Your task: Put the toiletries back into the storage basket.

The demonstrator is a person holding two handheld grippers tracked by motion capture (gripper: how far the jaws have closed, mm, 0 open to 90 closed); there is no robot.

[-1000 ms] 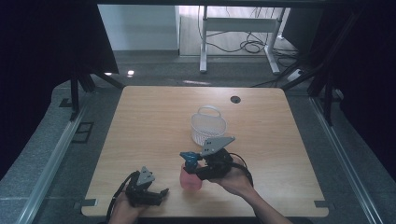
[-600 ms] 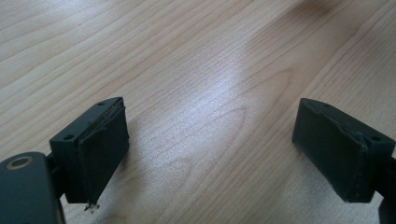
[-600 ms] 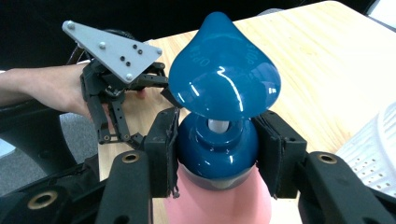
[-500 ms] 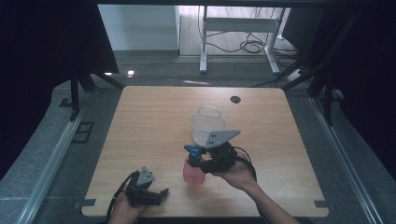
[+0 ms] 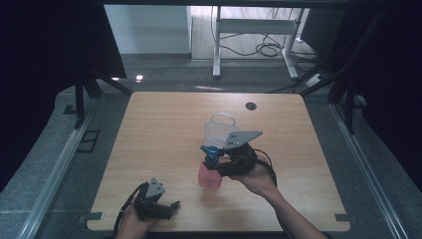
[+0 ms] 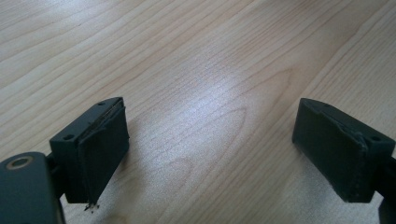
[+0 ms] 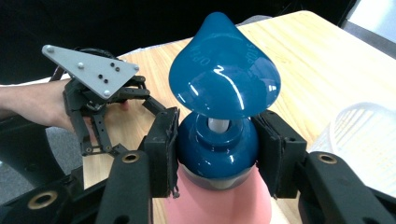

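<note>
- Gripping the pump bottle (image 7: 218, 154) right now with my right gripper (image 7: 218, 158) — both pads are pressed against the blue collar just under the teardrop-shaped pump head, so that grab looks solid.
- Bottle itself is pink-bodied with a blue top, and in the high view it (image 5: 209, 174) sits a bit toward 5 o'clock from the middle of the table (image 5: 164, 129). Can't tell whether its base is touching the wood or just off it.
- White basket (image 5: 219, 128) is right behind it, at roughly 12 o'clock from the bottle, very near but I can't say touching.
- My left gripper (image 5: 158, 205) is parked way down at 7 o'clock near the front edge, jaws spread wide, nothing between them but bare wood (image 6: 205, 107).
- My read on progress: the grasp is done, the move isn't. If the bottle is headed for the basket, the lift, carry and drop are all left.
- Left hand hasn't got a job yet as far as I can see.
</note>
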